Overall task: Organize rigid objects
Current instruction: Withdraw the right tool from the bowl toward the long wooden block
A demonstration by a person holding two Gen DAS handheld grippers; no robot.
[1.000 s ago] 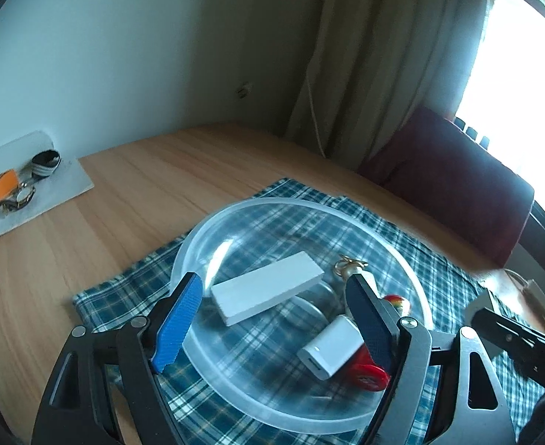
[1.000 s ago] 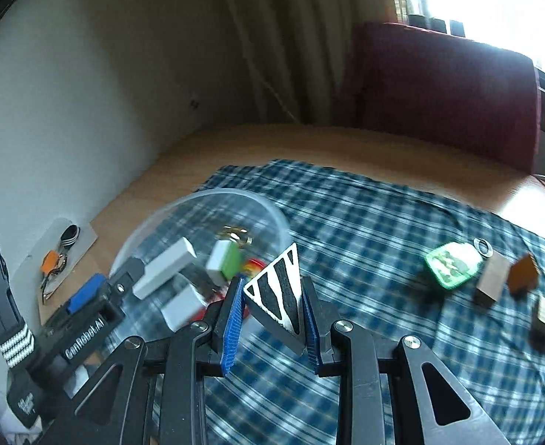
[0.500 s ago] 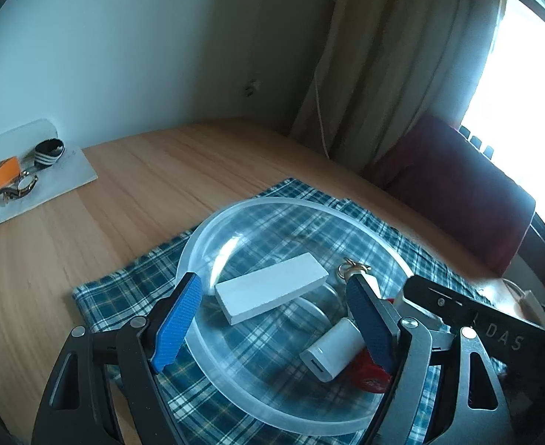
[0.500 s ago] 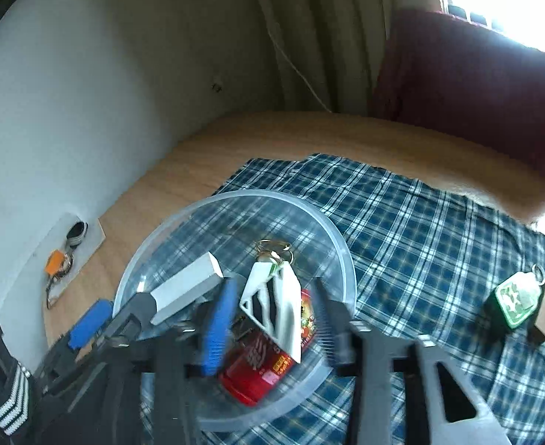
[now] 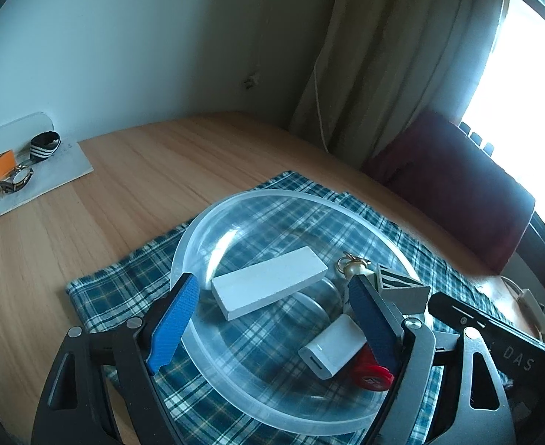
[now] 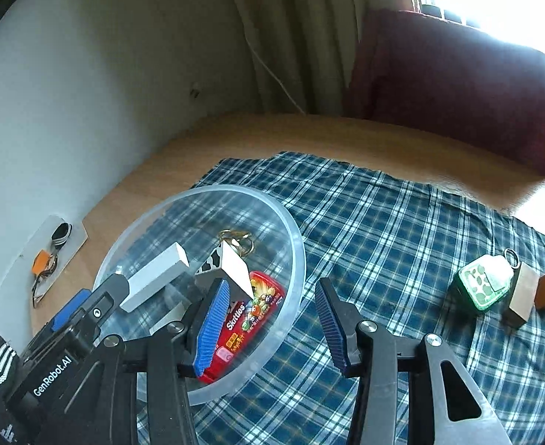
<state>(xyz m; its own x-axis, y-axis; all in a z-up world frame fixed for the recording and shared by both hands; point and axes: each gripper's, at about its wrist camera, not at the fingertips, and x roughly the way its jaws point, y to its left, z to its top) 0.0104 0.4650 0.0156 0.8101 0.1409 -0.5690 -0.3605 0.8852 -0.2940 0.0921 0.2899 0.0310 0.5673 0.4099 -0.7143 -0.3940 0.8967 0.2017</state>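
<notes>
On the checked cloth (image 6: 402,230): clear bowl (image 6: 294,259) near its left edge.
Both tongs, left gripper (image 5: 272,319) and right gripper (image 6: 272,319), stand apart, empty. Striped wedge (image 6: 235,267) lies in bowl, on red "Skittles" box (image 6: 252,311). Left tool reads "GenRobot.AI".

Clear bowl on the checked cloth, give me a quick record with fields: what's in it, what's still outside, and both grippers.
container: clear bowl
inside: white block; zebra-striped wedge; red Skittles box; white charger
outside on cloth: green keychain; wooden blocks
left gripper: open, empty, at bowl
right gripper: open, empty, over bowl rim
</notes>
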